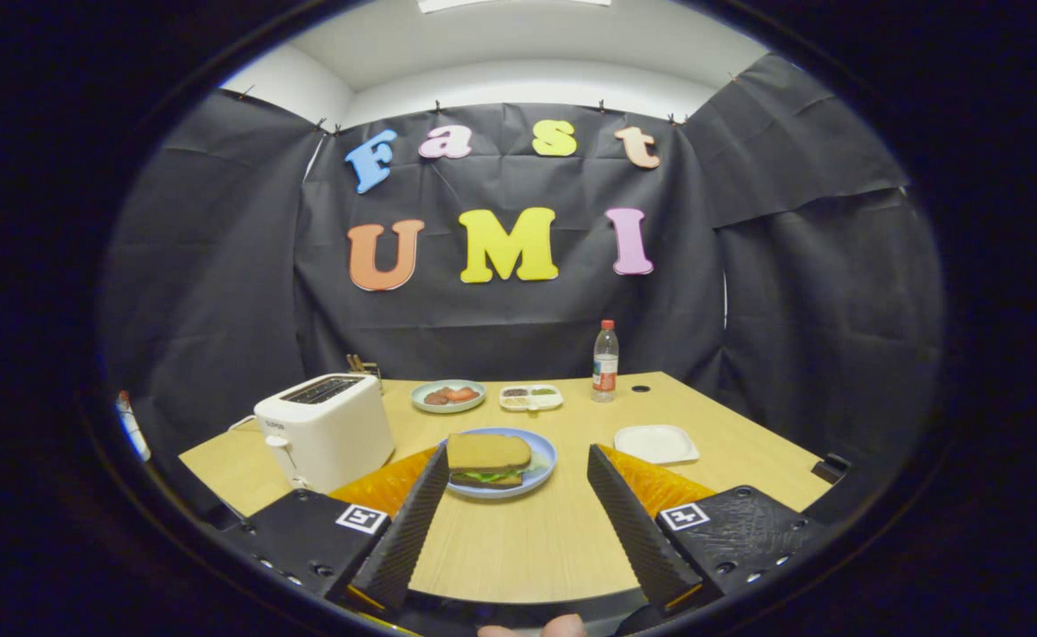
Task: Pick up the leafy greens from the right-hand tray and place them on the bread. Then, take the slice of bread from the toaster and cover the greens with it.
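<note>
A blue plate (542, 453) sits on the wooden table just ahead of my fingers. On it lies a sandwich: a top slice of bread (487, 450) over leafy greens (483, 476) and a lower slice. My gripper (514, 469) is open, with nothing between its fingers, and the plate lies beyond its left finger (412, 522). The white toaster (326, 432) stands to the left of the plate, its slots dark. To the right of the plate rests a white tray (656, 443) with nothing visible on it.
At the back of the table (518, 548) are a green plate (448, 395) with reddish food, a small divided dish (531, 397) and a water bottle (605, 361). Black cloth walls close in the booth. A fingertip of a person (532, 628) shows below the gripper.
</note>
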A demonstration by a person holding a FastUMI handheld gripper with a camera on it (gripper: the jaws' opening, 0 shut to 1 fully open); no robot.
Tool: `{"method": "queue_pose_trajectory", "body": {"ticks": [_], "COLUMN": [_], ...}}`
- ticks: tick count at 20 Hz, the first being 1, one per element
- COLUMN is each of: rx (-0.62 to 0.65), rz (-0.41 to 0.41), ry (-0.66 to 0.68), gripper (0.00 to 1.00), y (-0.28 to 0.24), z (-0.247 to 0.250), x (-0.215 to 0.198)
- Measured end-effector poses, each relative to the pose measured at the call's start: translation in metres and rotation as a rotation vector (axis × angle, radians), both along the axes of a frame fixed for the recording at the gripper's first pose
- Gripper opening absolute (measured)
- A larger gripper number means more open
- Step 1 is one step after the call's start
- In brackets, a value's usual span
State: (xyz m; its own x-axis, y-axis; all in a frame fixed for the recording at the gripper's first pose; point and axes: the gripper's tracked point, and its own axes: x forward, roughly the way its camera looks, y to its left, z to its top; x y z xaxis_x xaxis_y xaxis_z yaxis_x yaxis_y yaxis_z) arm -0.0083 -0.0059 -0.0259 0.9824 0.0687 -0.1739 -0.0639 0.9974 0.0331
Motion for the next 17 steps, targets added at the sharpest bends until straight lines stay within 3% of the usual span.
{"method": "queue_pose_trajectory", "body": {"ticks": [17], "rx": [0.042], "rz": [0.03], "ry": [0.03], "gripper": [0.96], "y": [0.015], "z": [0.0], "x": [0.004]}}
